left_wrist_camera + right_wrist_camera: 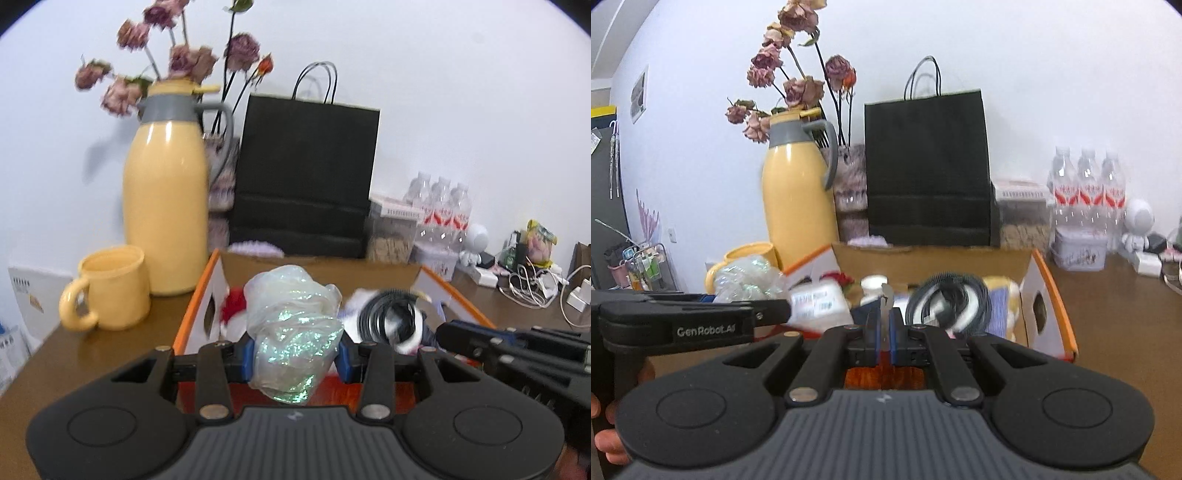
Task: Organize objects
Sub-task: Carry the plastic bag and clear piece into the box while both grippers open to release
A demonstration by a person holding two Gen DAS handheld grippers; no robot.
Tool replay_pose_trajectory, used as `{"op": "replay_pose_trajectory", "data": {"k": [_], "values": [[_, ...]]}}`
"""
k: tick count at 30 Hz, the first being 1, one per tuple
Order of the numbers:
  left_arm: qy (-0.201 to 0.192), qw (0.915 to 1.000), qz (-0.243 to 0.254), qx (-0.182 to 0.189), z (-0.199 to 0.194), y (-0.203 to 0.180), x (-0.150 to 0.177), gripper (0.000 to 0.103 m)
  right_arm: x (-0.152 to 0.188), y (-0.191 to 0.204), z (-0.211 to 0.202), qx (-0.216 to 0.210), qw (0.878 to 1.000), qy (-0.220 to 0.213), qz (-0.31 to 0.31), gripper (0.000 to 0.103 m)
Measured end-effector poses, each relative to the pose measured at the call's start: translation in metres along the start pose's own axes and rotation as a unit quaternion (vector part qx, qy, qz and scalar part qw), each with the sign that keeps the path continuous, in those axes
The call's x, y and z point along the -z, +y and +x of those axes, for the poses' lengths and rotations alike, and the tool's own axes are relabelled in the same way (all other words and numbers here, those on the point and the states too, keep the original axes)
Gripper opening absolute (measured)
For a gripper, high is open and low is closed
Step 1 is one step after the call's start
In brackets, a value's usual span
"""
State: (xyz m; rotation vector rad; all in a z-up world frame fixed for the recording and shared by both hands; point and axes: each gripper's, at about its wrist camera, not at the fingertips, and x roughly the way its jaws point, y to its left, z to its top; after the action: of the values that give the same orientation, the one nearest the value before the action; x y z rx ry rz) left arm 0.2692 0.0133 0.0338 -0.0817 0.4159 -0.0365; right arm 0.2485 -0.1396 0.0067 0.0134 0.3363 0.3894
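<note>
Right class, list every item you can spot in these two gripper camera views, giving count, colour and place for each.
Thermos jug: one, yellow with grey collar, left on the brown table.
Ceramic mug: one, yellow, in front of the jug.
Dried roses: several, faded pink, behind the jug.
Paper bag: one, black, against the wall.
Cardboard box: one, orange-edged, centre.
Coiled cable: one, black, in the box.
Water bottles: three visible, clear with red labels, right.
Crinkled plastic bag: one, iridescent clear, held in the left gripper.
Right gripper: one, black with blue pads, nearly closed on something thin and unclear.
</note>
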Motion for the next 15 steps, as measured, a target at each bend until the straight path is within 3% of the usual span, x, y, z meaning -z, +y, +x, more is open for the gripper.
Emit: {"op": "replay_pose_trajectory", "data": {"k": [15], "values": [[-0.028,0.9995,-0.008,-0.005,0.066,-0.006,-0.035,0.039,-0.021,-0.014,0.07,0.016,1.0,-0.024,0.009,0.005]]}}
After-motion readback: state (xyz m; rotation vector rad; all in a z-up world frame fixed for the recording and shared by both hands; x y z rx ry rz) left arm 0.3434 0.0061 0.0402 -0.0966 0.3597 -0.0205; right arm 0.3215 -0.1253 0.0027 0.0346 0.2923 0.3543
